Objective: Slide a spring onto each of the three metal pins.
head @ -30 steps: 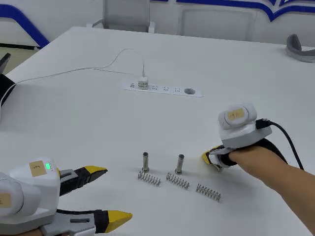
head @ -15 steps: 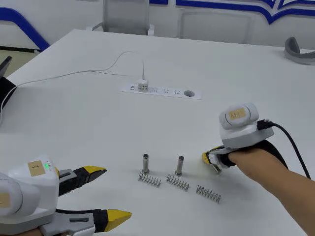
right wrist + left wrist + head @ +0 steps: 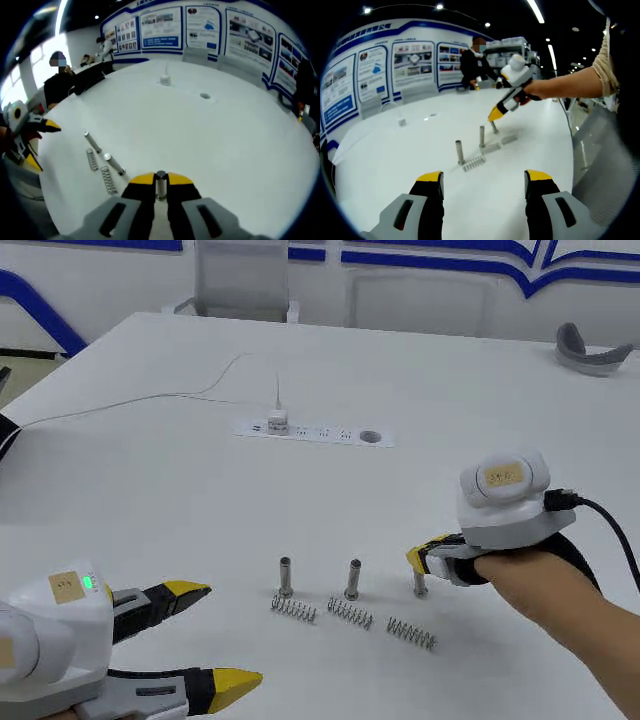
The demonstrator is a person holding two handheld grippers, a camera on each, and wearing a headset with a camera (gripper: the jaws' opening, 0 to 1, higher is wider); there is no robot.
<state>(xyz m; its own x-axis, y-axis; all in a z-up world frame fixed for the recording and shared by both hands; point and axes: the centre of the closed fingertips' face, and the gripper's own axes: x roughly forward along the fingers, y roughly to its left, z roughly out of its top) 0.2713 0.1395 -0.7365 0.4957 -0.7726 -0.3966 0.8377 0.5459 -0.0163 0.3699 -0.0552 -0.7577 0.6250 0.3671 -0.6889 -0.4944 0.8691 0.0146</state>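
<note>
Two metal pins (image 3: 285, 576) (image 3: 352, 579) stand upright on the white table (image 3: 150, 460). A third pin (image 3: 420, 584) stands to their right, and my right gripper (image 3: 424, 562) is shut on it; its yellow jaws pinch the pin (image 3: 160, 184) in the right gripper view. Three springs (image 3: 294, 609) (image 3: 350, 614) (image 3: 411, 633) lie flat in a row just in front of the pins. My left gripper (image 3: 214, 636) hovers open and empty at the near left, well short of the springs (image 3: 474, 162). Beyond its jaws I see the right gripper (image 3: 496, 114).
A white power strip (image 3: 312, 430) with a plugged-in charger (image 3: 277, 423) and a trailing cable lies mid-table. A grey curved object (image 3: 585, 348) rests at the far right edge. A chair (image 3: 240, 280) stands behind the table. A person (image 3: 59, 75) stands off to the side.
The right gripper has shifted a little left and set the third pin upright in line with the other two. The head camera has tilted; the left gripper holds about the same place.
</note>
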